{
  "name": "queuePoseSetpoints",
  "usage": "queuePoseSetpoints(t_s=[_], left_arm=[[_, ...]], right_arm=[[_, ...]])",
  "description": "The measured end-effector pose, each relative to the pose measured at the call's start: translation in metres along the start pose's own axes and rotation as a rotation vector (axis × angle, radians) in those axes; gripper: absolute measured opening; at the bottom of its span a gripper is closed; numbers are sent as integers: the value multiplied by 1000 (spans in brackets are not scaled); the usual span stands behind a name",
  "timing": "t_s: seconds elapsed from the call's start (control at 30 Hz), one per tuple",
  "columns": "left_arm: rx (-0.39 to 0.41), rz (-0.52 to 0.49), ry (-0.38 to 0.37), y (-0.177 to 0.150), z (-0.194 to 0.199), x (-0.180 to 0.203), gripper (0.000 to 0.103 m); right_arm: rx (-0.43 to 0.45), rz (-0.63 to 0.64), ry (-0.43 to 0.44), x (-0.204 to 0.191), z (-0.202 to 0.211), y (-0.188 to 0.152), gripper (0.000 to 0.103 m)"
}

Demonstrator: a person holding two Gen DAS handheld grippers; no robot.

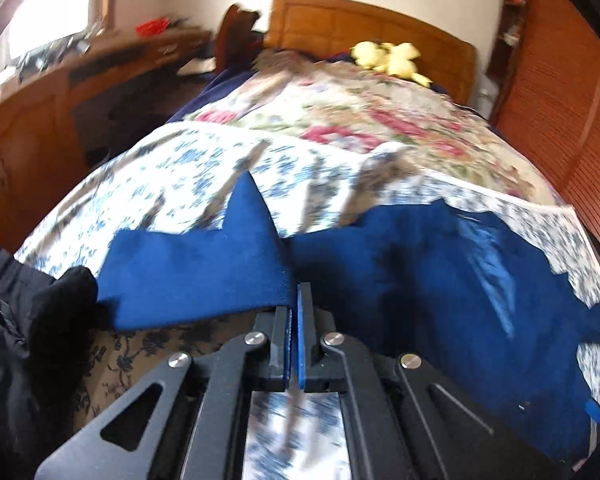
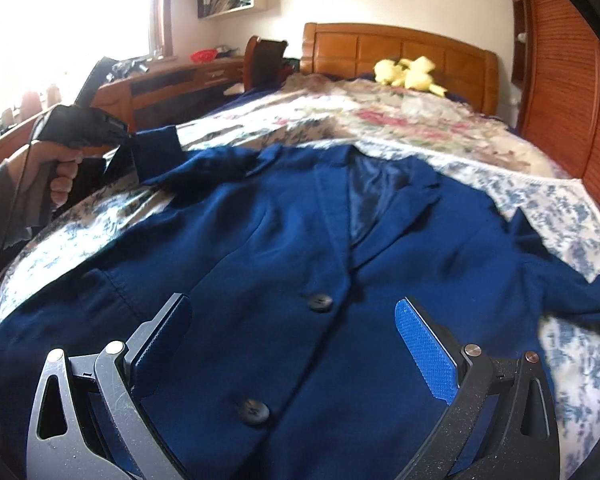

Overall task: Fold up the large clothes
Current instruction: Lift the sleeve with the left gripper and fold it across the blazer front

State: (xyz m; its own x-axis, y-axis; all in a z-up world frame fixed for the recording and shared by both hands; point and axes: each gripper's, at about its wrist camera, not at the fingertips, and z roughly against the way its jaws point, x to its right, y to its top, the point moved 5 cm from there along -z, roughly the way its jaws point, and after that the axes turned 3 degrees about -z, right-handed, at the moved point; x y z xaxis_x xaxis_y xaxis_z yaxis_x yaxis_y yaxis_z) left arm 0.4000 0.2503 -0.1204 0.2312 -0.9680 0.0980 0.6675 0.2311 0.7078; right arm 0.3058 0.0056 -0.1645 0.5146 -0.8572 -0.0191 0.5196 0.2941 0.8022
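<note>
Jacket lies face up, buttoned, on the flowered bedspread — its sleeve pinched in the left gripper; the right gripper hangs over it, jaws spread wide.

A home bedroom: a wooden headboard behind a floral quilt, with a desk under the window.

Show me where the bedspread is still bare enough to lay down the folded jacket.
Bare: floral bedspread between the jacket collar and the yellow plush toy; a strip right of the jacket, toward the wooden wall. Crowded: near half under the jacket; left edge, where the left gripper pinches the sleeve.
</note>
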Motion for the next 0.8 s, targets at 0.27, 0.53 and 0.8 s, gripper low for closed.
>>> queuePoseSetpoints(t_s=[0.27, 0.53, 0.8], left_arm=[[17, -155, 58, -15, 20, 55, 0], [-19, -143, 58, -57, 12, 49, 5], [30, -102, 27, -73, 32, 12, 30]], right_arm=[[-19, 20, 8, 11, 1, -9, 103], [-48, 50, 41, 11, -6, -23, 103], [-71, 48, 53, 11, -14, -26, 103]])
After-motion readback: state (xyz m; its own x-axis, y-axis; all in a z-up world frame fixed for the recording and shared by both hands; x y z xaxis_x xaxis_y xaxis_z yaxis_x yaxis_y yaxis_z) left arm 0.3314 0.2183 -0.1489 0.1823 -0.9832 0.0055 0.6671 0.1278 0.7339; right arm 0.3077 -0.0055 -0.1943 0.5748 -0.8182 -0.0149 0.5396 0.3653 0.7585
